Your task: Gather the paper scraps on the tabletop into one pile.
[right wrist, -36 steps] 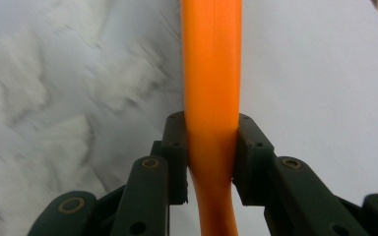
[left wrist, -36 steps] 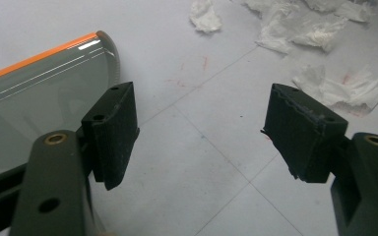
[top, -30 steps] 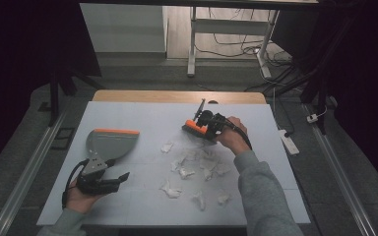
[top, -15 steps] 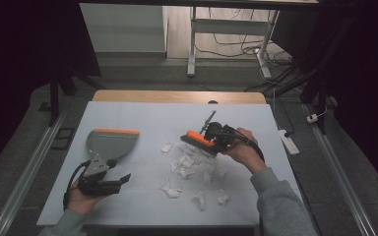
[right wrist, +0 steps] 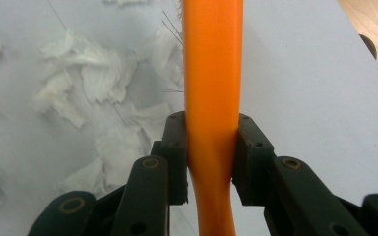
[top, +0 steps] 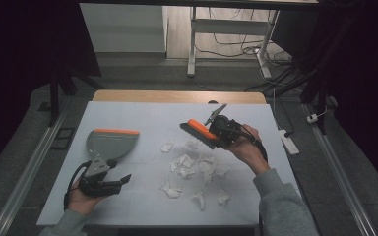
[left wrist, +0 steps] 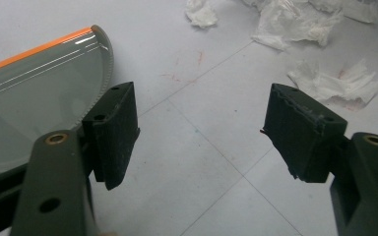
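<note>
Brush (top: 201, 132) now nearer paper scraps (top: 192, 164)

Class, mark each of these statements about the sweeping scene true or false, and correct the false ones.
1. The right gripper is shut on the brush. True.
2. The left gripper is clamped on a paper scrap. False: its jaws stand open with bare table between them.
3. The dustpan has an orange front edge. True.
4. The paper scraps lie inside the dustpan. False: they are scattered on the table to its right.
5. The brush lies flat on the table. False: it is held above the scraps, clamped by its orange handle.
</note>
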